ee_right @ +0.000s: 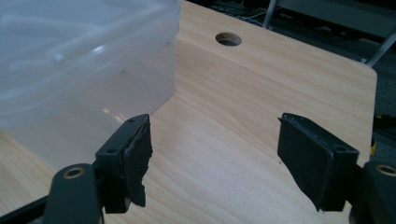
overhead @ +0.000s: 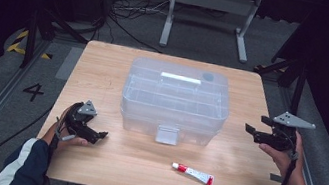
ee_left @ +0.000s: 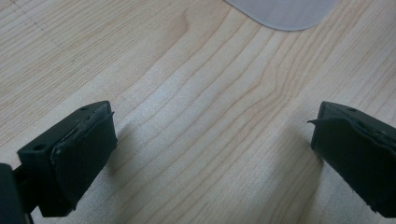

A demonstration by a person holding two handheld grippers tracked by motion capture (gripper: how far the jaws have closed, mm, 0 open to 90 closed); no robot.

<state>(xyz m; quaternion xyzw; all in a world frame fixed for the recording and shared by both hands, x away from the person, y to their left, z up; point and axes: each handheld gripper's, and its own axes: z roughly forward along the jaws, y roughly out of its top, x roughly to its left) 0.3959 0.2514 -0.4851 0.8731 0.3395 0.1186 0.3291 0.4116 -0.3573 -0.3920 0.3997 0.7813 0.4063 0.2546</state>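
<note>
A: Where does the work stand at this moment?

B: At its start, by my judgement. A clear plastic storage box (overhead: pixel 175 102) sits in the middle of the wooden worktop (overhead: pixel 106 67), lid on and front latch down. A small white tube with a red end (overhead: pixel 192 174) lies loose on the near side, a little right of centre, well apart from both hands. Nothing is held.

A: And the hands?

B: The left claw (overhead: pixel 94 134) rests low on the near left of the worktop, jaws apart and empty. The right claw (overhead: pixel 253 132) is held above the right edge, pointing toward the box, jaws also apart with nothing between them. Probably the box is to be opened and the tube put inside; neither step is done.

A: What do the close views add?

B: The left gripper view shows bare wood grain between the pads and one rounded corner of the box (ee_left: pixel 285 14). The right gripper view shows the box's right wall (ee_right: pixel 84 70) close by, and a round cable hole (ee_right: pixel 228 39) in the worktop's far right.
</note>
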